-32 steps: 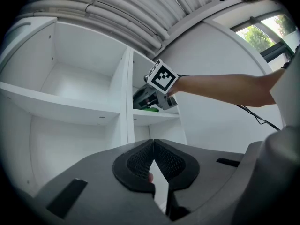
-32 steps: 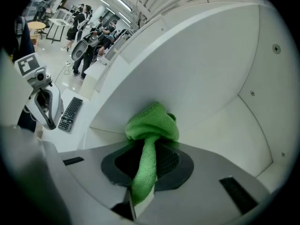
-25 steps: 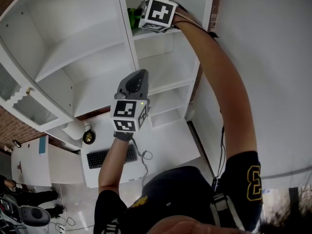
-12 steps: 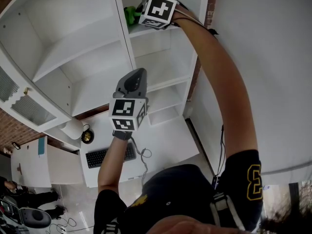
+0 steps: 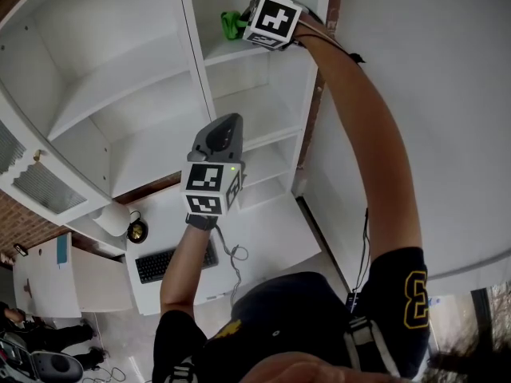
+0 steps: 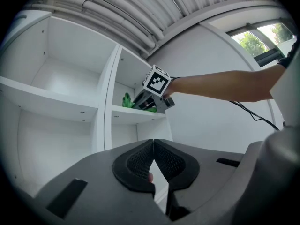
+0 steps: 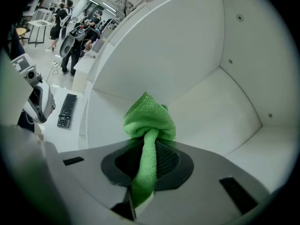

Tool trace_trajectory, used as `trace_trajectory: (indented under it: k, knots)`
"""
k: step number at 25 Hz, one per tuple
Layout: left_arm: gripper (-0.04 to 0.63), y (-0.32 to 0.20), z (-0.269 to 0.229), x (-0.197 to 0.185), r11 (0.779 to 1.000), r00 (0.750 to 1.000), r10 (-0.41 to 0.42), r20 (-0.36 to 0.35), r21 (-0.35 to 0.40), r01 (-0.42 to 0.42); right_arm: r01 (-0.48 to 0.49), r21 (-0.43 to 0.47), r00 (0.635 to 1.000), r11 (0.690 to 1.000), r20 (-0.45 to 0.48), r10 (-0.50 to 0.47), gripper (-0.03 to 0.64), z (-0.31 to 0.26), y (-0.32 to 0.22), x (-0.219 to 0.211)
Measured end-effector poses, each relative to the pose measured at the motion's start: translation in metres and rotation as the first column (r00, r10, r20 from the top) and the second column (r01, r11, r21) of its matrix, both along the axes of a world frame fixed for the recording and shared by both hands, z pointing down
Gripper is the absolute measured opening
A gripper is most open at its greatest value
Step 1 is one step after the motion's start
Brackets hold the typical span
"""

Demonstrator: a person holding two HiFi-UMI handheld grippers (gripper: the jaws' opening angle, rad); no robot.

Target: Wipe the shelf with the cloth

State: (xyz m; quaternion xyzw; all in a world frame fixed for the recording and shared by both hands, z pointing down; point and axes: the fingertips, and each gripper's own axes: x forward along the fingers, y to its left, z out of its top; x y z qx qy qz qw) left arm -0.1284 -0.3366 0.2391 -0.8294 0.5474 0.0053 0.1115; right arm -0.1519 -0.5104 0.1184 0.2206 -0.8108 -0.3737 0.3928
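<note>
My right gripper reaches up into the top right compartment of the white shelf unit, shut on a green cloth. The cloth bunches ahead of the jaws, over the board of that compartment; whether it touches the board I cannot tell. The left gripper view shows the same right gripper and cloth on that board. My left gripper hangs lower, in front of the middle shelves, shut with nothing between its pads.
The unit's other compartments hold nothing. Below stands a white desk with a black keyboard and a round object. A white wall runs along the right. People stand far off.
My right gripper has slid to the right along the top board with the green cloth. The left gripper has stayed about where it was.
</note>
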Motion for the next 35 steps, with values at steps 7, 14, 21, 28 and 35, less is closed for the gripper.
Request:
trace_trajectory:
  k: [7, 14, 21, 28, 35]
  knots:
    - [0.018, -0.002, 0.001, 0.011, 0.999, 0.999, 0.040, 0.000, -0.002, -0.040, -0.099, 0.010, 0.995, 0.995, 0.005, 0.099, 0.045, 0.000, -0.011, 0.034]
    - [0.018, 0.001, -0.001, 0.028, 0.996, 0.996, 0.086, 0.003, 0.004, -0.086, -0.174, 0.081, 0.984, 0.981, -0.036, 0.177, 0.044, -0.001, -0.013, 0.056]
    - [0.018, 0.007, 0.000, 0.029, 0.996, 0.996, 0.089, 0.012, 0.001, -0.089, -0.169, 0.115, 0.983, 0.979, -0.046, 0.175, 0.044, -0.003, -0.010, 0.058]
    - [0.018, 0.012, -0.003, 0.020, 0.998, 0.998, 0.064, 0.012, 0.008, -0.064, -0.139, 0.109, 0.988, 0.984, -0.054, 0.146, 0.046, 0.002, -0.003, 0.056]
    - [0.018, 0.015, -0.002, 0.022, 0.998, 0.998, 0.057, 0.014, 0.002, -0.057, -0.063, 0.148, 0.998, 0.987, -0.019, 0.066, 0.046, -0.017, 0.022, 0.037]
